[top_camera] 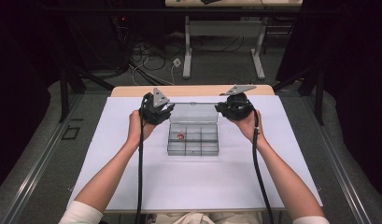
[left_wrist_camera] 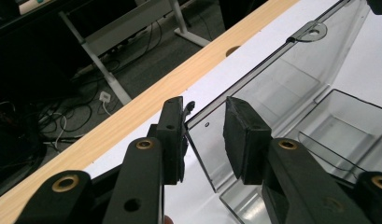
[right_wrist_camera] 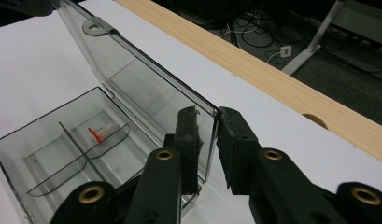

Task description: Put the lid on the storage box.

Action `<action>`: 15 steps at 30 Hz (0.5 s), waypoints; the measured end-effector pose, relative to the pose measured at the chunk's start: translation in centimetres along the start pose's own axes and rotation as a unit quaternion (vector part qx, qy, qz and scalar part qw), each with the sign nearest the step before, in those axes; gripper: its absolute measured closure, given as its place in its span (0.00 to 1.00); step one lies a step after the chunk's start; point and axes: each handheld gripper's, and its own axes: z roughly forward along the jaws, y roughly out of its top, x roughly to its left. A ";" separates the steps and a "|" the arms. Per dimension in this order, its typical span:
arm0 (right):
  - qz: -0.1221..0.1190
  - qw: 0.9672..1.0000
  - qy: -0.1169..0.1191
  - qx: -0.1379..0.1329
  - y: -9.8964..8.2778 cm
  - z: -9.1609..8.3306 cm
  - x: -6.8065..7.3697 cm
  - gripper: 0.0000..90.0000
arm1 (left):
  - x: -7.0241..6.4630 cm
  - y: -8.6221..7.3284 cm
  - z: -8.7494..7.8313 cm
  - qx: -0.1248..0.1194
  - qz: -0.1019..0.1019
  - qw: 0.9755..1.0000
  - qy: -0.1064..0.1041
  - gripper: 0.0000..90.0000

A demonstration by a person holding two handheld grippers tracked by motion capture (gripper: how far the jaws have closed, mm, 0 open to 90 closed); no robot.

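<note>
A clear plastic compartment box sits mid-table with its lid standing upright at the back. One left compartment holds a small red-and-clear piece, which appears again in the right gripper view. My left gripper is at the lid's left top corner. In the left gripper view, that gripper is open, with the lid's edge against one pad and a gap to the other. My right gripper is at the right top corner. In its own view it is shut on the lid's edge.
The box rests on a white mat over a wooden table whose far edge lies just behind the lid. Beyond it are another table's legs and floor cables. The lid's hanging tab juts from its top edge.
</note>
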 end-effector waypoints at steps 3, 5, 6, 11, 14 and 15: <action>-0.007 1.000 -0.001 0.006 -0.2 -0.4 0.4 0.88 | -0.2 -0.2 -0.5 -0.001 0.005 1.000 -0.007 0.76; -0.014 1.000 -0.004 0.004 -0.4 -0.6 0.8 0.88 | -0.4 -0.4 -0.8 -0.001 0.004 1.000 -0.011 0.76; -0.015 1.000 -0.004 0.007 -0.5 -0.8 1.0 0.88 | -0.5 -0.6 -1.0 -0.002 0.004 1.000 -0.013 0.76; -0.026 1.000 -0.007 0.007 -1.0 -1.3 1.7 0.88 | -1.0 -1.0 -1.6 -0.002 0.010 1.000 -0.017 0.76; -0.033 0.999 -0.007 0.004 -1.3 -1.5 2.1 0.88 | -1.4 -1.4 -1.9 -0.006 0.011 1.000 -0.019 0.76; -0.034 0.999 -0.007 0.006 -1.4 -1.6 2.2 0.87 | -1.4 -1.4 -2.0 -0.005 0.012 1.000 -0.020 0.76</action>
